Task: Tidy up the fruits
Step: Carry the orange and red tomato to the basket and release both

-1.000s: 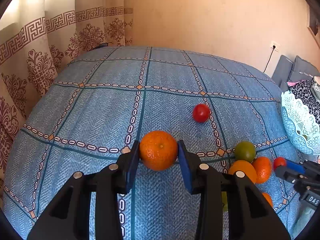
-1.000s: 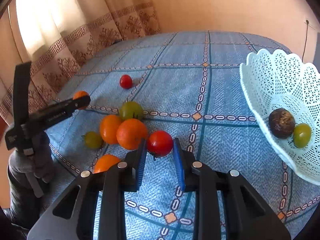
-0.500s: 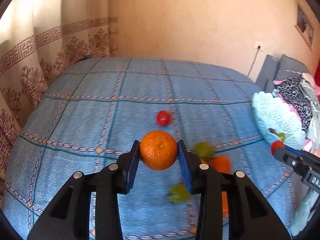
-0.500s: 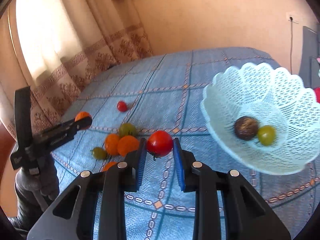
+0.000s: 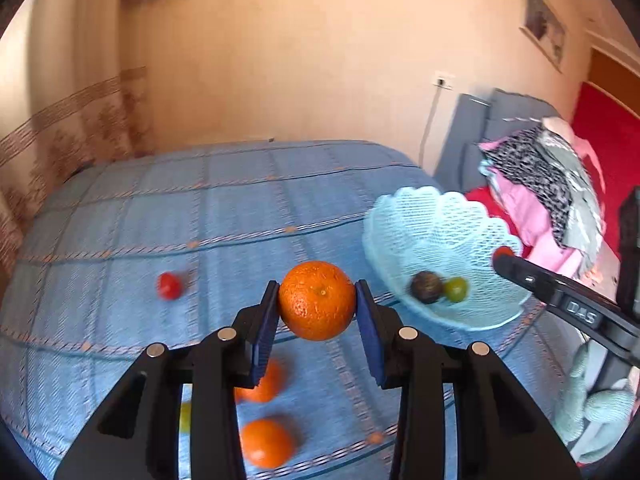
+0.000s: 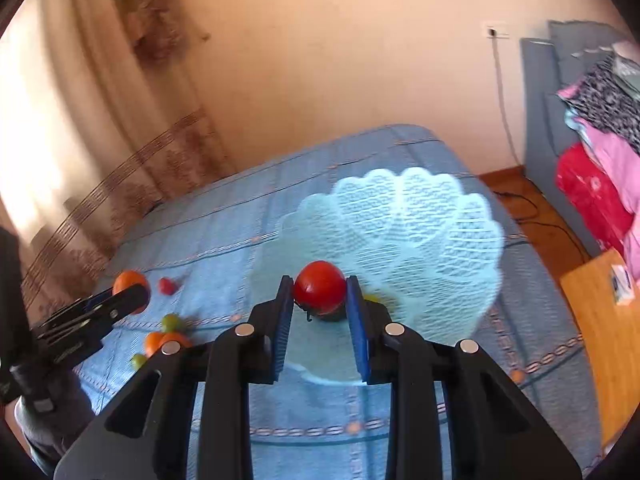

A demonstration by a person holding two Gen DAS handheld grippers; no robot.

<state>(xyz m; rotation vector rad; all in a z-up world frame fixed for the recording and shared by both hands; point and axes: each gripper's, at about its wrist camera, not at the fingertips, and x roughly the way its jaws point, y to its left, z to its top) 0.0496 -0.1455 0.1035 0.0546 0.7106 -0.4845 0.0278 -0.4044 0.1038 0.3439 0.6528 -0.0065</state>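
Observation:
My left gripper (image 5: 316,308) is shut on an orange (image 5: 317,300) and holds it above the blue bedspread, left of the pale blue lace basket (image 5: 440,216). The basket holds a dark fruit (image 5: 426,287) and a green fruit (image 5: 456,289). My right gripper (image 6: 319,300) is shut on a red tomato (image 6: 320,283) and holds it over the basket (image 6: 420,224). The right gripper also shows in the left wrist view (image 5: 504,258) at the basket's right rim. The left gripper with its orange shows in the right wrist view (image 6: 130,286).
Loose fruit lies on the bedspread (image 5: 160,220): a small red tomato (image 5: 169,285), two oranges (image 5: 266,442), a green fruit (image 5: 185,416). Curtains hang at the left. A grey headboard and piled clothes (image 5: 552,184) stand at the right. A wooden surface (image 6: 600,320) lies beyond the bed.
Both grippers have risen and swung right toward the basket with their fruit. The right gripper now hangs over the basket's bowl; the left has come closer to its left rim.

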